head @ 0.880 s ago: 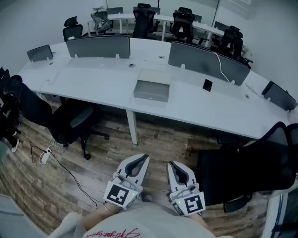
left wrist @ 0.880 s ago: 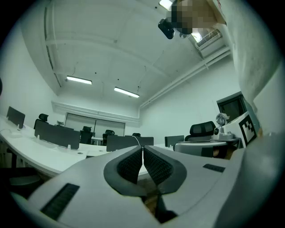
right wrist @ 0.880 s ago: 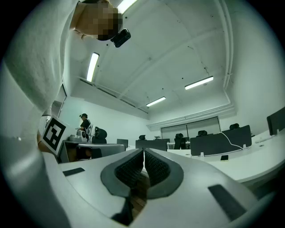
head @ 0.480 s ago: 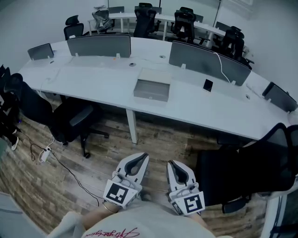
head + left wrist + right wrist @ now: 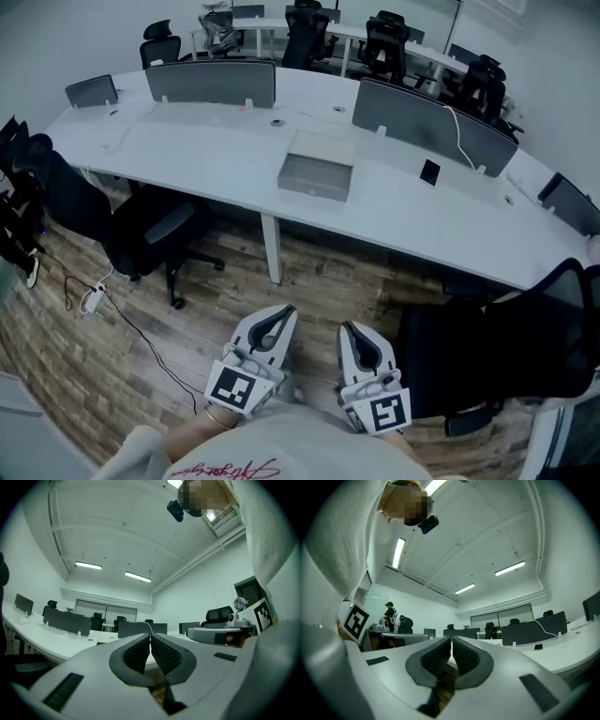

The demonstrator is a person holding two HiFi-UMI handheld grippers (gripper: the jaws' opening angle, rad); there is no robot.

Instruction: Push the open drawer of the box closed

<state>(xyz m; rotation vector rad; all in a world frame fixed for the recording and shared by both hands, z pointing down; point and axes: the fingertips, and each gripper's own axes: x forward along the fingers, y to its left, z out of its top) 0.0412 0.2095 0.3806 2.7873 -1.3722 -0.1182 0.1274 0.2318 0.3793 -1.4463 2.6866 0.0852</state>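
Observation:
A flat grey box [image 5: 319, 165] lies on the long white desk [image 5: 206, 155], its drawer [image 5: 314, 178] pulled out toward me. Both grippers hang low near my body, over the wooden floor, well short of the desk. In the head view my left gripper [image 5: 284, 313] is shut with nothing in it, and my right gripper [image 5: 348, 329] beside it is shut and empty too. The left gripper view has the left gripper [image 5: 150, 637] with pads pressed together, pointing up at the room. In the right gripper view the right gripper [image 5: 451, 640] is likewise closed. Neither gripper view shows the box.
Grey divider screens [image 5: 211, 82] stand along the desk's far side. A dark phone [image 5: 429, 172] lies right of the box. Black office chairs [image 5: 150, 230] stand at the left and another chair [image 5: 511, 347] at the right. A desk leg [image 5: 273, 247] stands ahead, and a power strip [image 5: 92, 299] with cable is on the floor.
The head view has shifted so the desk and box sit slightly lower and nearer in the picture. Both grippers stay shut and in nearly the same place.

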